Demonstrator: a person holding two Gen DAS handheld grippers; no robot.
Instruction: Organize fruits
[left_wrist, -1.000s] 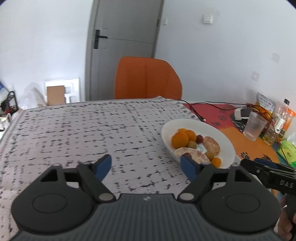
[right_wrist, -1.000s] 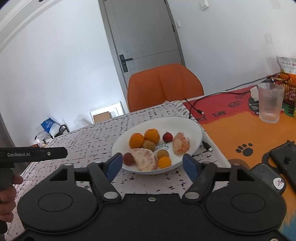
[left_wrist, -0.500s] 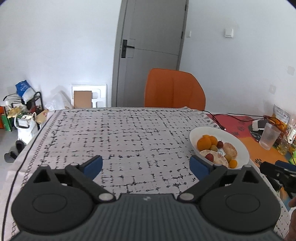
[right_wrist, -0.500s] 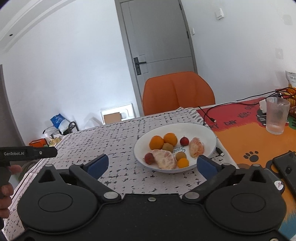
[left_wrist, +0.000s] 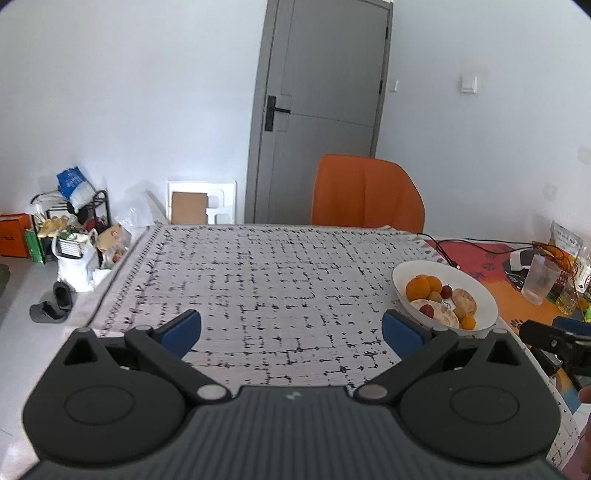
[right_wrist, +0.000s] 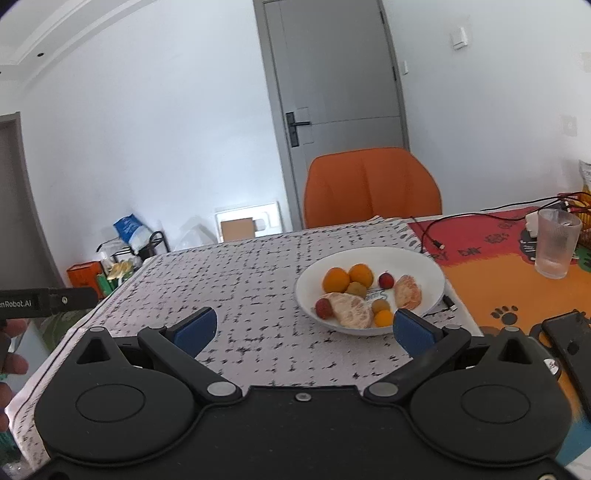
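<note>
My right gripper (right_wrist: 303, 328) has its blue pads spread wide with nothing between them, hanging over the patterned tablecloth (right_wrist: 240, 280). The left gripper (left_wrist: 291, 328) is just as wide and just as empty, well apart from any fruit.

From the right wrist camera, the white plate (right_wrist: 424, 266) sits at about one o'clock, just past my right-hand pad. On it: two whole oranges (right_wrist: 335, 280) at the far side, a peeled citrus half (right_wrist: 351, 310) at the near side, a second peeled piece (right_wrist: 408, 291) at three o'clock, two small red fruits (right_wrist: 386, 280), a couple of greenish ones (right_wrist: 356, 288) and a tiny orange one (right_wrist: 383, 318).

I judge the whole oranges firm and round — they may roll, so I'd pinch across the widest part. The peeled pieces look soft and likely to tear or leak; light pressure, on the broad faces. The small fruits are light and probably slick.

The plate looks ceramic, so I'd avoid knocking its rim.
</note>
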